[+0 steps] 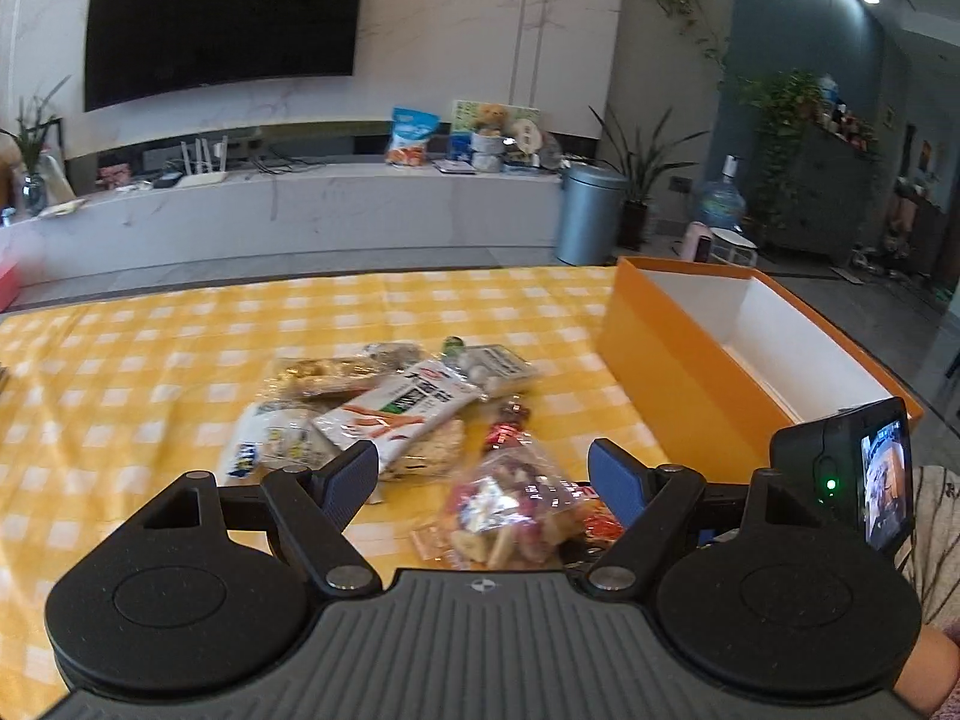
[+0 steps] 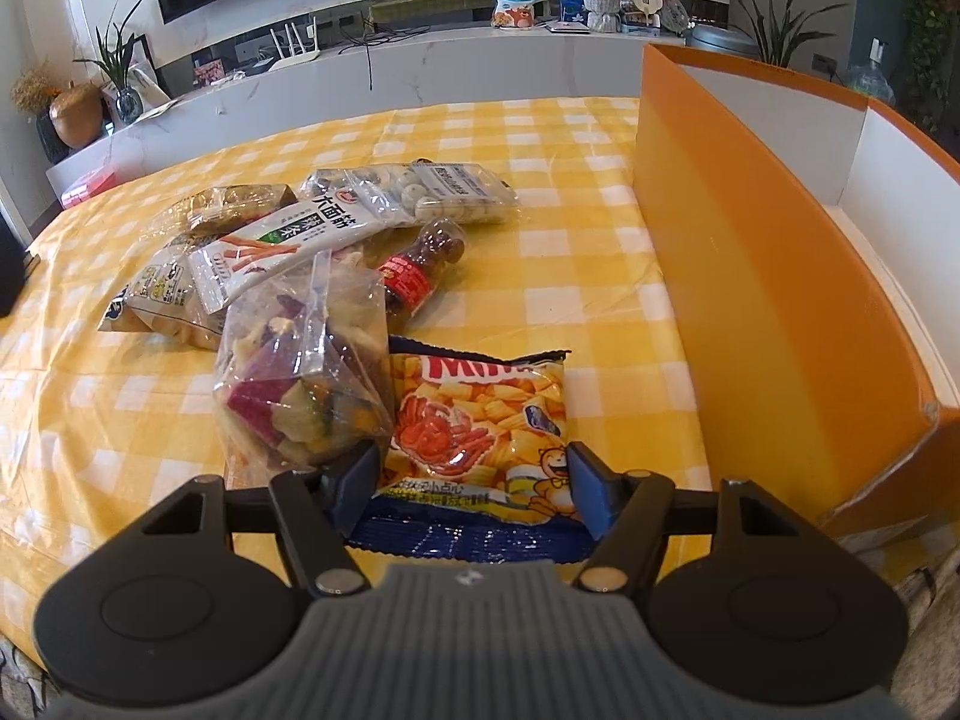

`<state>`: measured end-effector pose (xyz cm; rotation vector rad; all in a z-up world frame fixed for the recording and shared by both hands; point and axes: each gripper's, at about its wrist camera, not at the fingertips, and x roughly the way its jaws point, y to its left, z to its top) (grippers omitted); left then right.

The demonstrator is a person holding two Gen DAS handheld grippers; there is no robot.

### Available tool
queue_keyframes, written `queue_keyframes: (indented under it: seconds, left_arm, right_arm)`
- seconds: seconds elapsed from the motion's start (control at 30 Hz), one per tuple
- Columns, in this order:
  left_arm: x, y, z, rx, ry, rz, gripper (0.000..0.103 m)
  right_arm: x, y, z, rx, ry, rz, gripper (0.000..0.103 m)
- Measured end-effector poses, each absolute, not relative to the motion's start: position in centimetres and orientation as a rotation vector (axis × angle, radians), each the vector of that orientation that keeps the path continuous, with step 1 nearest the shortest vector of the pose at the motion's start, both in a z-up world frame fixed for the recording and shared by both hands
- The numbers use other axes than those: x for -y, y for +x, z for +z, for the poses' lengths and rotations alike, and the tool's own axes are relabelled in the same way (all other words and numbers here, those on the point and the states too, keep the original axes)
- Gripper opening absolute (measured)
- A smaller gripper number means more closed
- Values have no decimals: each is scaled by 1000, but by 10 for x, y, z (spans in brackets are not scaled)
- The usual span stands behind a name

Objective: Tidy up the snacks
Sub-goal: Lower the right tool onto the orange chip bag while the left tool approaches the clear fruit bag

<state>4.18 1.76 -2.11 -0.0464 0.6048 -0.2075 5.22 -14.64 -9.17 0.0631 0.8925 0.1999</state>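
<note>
A pile of snack packs lies on the yellow checked tablecloth (image 1: 150,348). My left gripper (image 1: 483,474) is open above the near side of the pile, over a clear bag of mixed dried fruit (image 1: 510,510). A white breadstick pack (image 1: 396,414) lies beyond it. My right gripper (image 2: 474,480) is open, its jaws on either side of the near end of an orange crab-flavour snack bag (image 2: 480,420). The clear dried-fruit bag (image 2: 300,384) sits just left of it. An open orange box (image 2: 750,276) with a white inside stands at the right.
Other packs in the pile: a small red-labelled bottle (image 2: 420,270), a clear pack of white balls (image 2: 420,189), a blue-white bag (image 2: 162,300). The orange box (image 1: 690,372) stands at the table's right edge. The other gripper's camera (image 1: 852,468) is at the right.
</note>
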Motion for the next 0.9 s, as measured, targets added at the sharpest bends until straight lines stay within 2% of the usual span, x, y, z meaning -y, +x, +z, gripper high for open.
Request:
queue_keyframes:
  seconds: [0.5,0.9]
  left_arm:
    - [-12,92,-84,-858,-18,-241,94]
    - [-3,112,-94,-862,-79,-239,96]
  right_arm:
    - [151,50,-95,-905,116,211,67]
    - [153,53,-98,-925,138,201,70]
